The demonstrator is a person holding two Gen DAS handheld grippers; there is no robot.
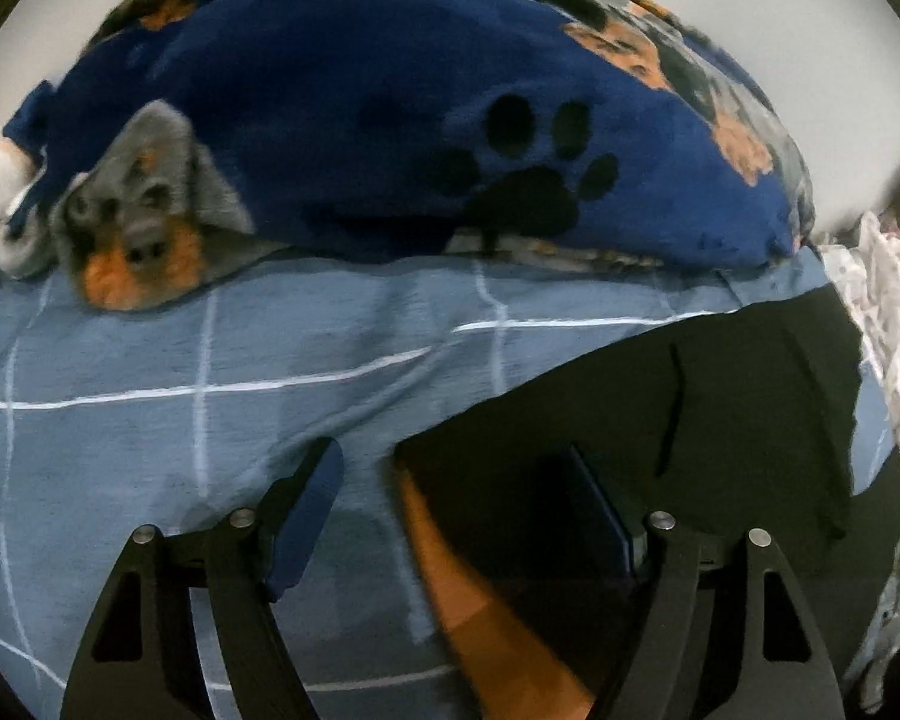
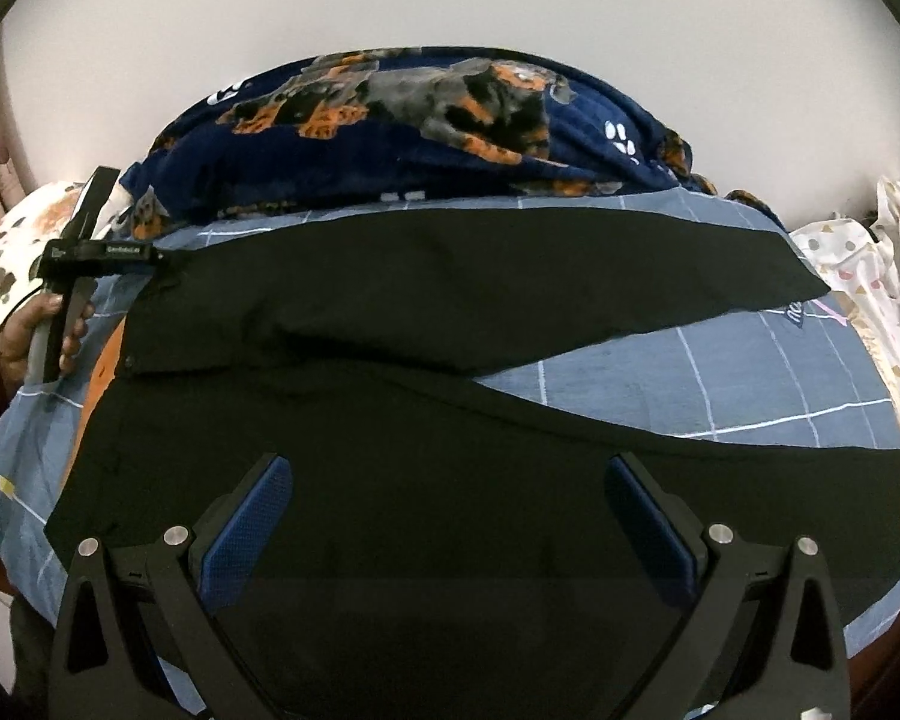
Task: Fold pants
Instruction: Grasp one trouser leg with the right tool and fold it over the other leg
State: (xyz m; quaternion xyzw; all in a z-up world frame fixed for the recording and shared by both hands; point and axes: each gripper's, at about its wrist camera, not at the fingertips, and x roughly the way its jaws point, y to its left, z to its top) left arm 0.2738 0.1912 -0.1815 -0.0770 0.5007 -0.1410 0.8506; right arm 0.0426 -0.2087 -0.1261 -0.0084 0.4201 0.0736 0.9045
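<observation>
Nearest the right-wrist camera, the right gripper (image 2: 444, 516) hangs with its blue-padded fingers (image 2: 249, 531) spread wide over the nearer leg of the black fabric pants (image 2: 450, 480), and nothing is between the pads. The left gripper (image 1: 462, 510) sits at the waist end: one finger shows against the bedsheet, the other is dark against the black cloth. The waistband edge with its orange lining (image 1: 486, 618) lies in the gap between them. The fingers stand partly open, and no pad can be seen pressing on the cloth, so I judge it not yet gripped.

The pants lie flat across the blue grid-patterned bedsheet (image 2: 750, 378), long axis running side to side along the bed's near edge, waist toward the left hand (image 2: 42, 330), hems toward the right edge. The two legs split apart toward the hems, a wedge of sheet showing between them. So the left gripper is nearer the waist, the right nearer mid-leg; folding likely means bringing one leg over the other.

Beyond, a navy fleece blanket printed with dogs and paw marks (image 2: 450, 120) is heaped along the far edge.
</observation>
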